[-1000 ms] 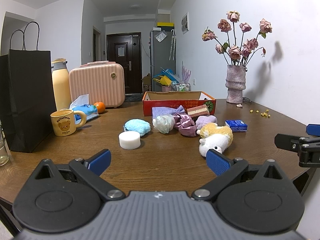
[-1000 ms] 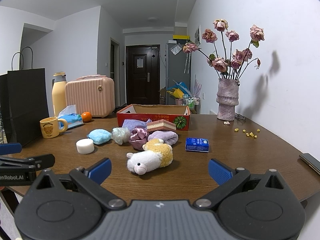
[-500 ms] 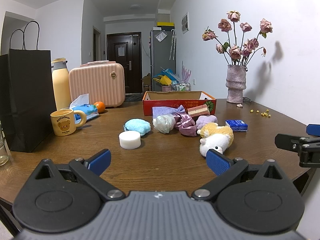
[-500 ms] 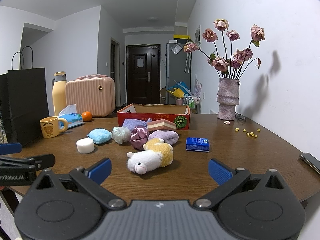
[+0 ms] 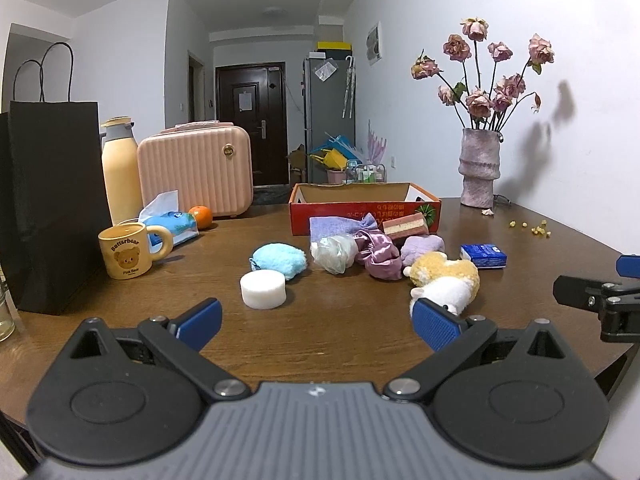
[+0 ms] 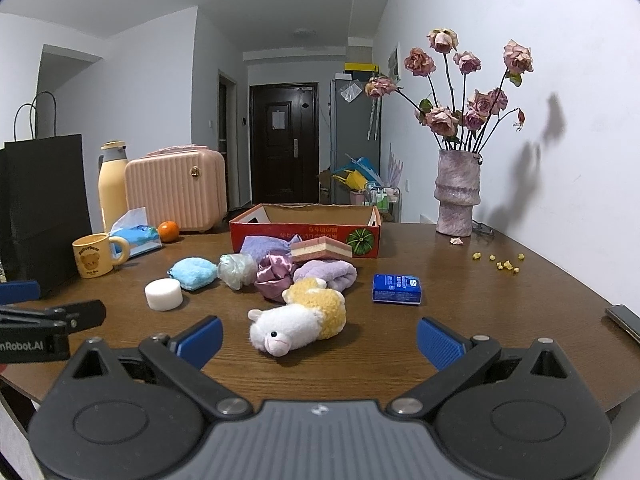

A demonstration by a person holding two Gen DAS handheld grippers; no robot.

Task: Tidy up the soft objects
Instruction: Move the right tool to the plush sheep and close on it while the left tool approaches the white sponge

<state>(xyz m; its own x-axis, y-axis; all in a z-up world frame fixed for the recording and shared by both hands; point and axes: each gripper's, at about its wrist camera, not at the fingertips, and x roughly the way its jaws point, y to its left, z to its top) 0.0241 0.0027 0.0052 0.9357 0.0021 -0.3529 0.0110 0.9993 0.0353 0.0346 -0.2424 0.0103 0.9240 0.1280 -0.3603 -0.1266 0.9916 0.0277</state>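
Soft pile: white-and-yellow plush lamb (image 6: pixel 298 322), purple satin scrunchie (image 6: pixel 274 276), fluffy blue pad (image 6: pixel 193 272), white foam puck (image 6: pixel 163 294), all on brown wooden worktop (image 6: pixel 460 320) in front of red cardboard box (image 6: pixel 306 232). I judge nothing sorted yet; box looks empty. My left gripper (image 5: pixel 316 322) and right gripper (image 6: pixel 318 334): fingers spread wide, holding nothing, short of lamb.

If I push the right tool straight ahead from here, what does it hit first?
Most likely the plush sheep, lying on the table just ahead of the open right tool and roughly centred between its fingers. Depth is uncertain; the purple scrunchie sits behind it.
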